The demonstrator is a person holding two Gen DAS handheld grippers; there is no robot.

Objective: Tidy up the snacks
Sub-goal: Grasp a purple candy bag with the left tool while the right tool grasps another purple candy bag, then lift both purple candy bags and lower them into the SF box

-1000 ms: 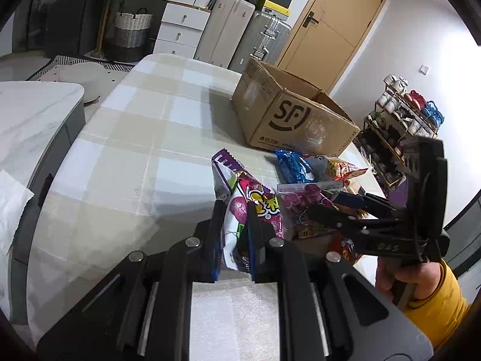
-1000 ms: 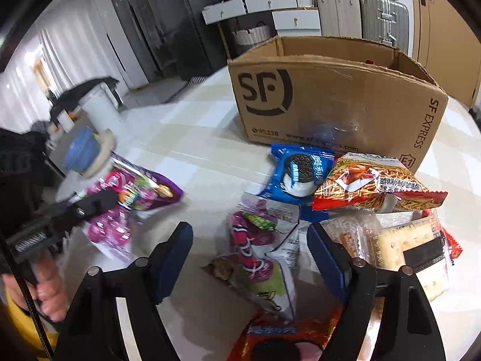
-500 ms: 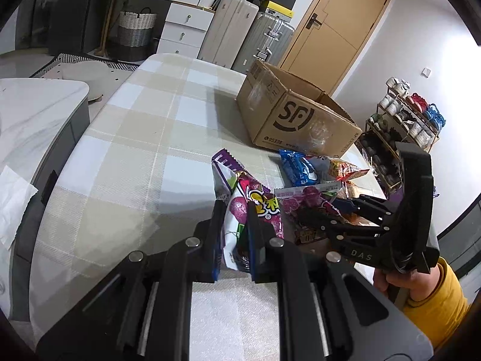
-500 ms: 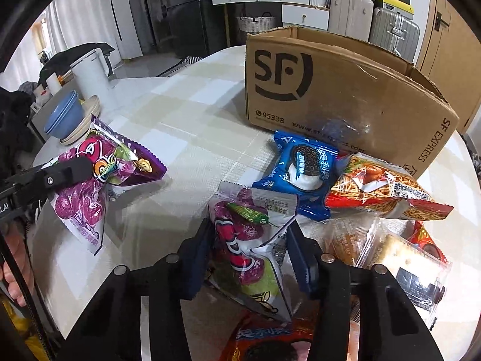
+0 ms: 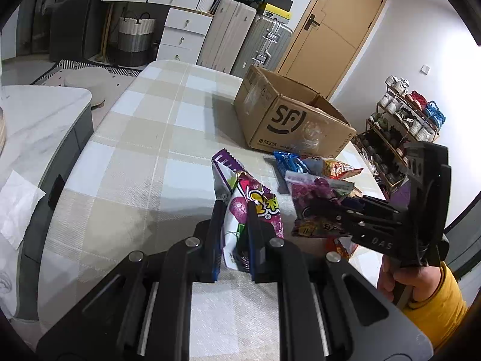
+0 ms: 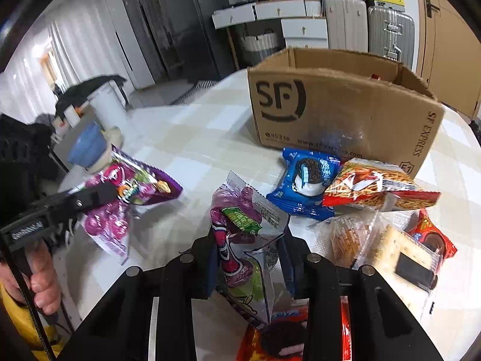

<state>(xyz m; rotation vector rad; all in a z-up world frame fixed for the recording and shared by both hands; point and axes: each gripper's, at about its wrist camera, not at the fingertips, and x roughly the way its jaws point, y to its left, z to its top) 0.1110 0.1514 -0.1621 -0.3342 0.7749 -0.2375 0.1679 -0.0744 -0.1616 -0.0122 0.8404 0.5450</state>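
Snacks in crinkly glossy foil packets (image 6: 303, 180), boxy corrugated cardboard carton (image 6: 345, 111), checked tablecloth (image 5: 144, 150)

SF box (image 6: 345, 111) at back of table (image 5: 144, 156), cookie pack (image 6: 306, 180) & noodle bag (image 6: 378, 186) just in front

left wrist: faces box (image 5: 293, 118) | right wrist: nearer | shared: table (image 5: 144, 138)

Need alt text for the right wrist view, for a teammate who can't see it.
The right gripper is shut on a clear-and-purple candy bag above the checked table. Loose snack packs lie before an open SF cardboard box. At far left, the left gripper holds a purple candy bag.
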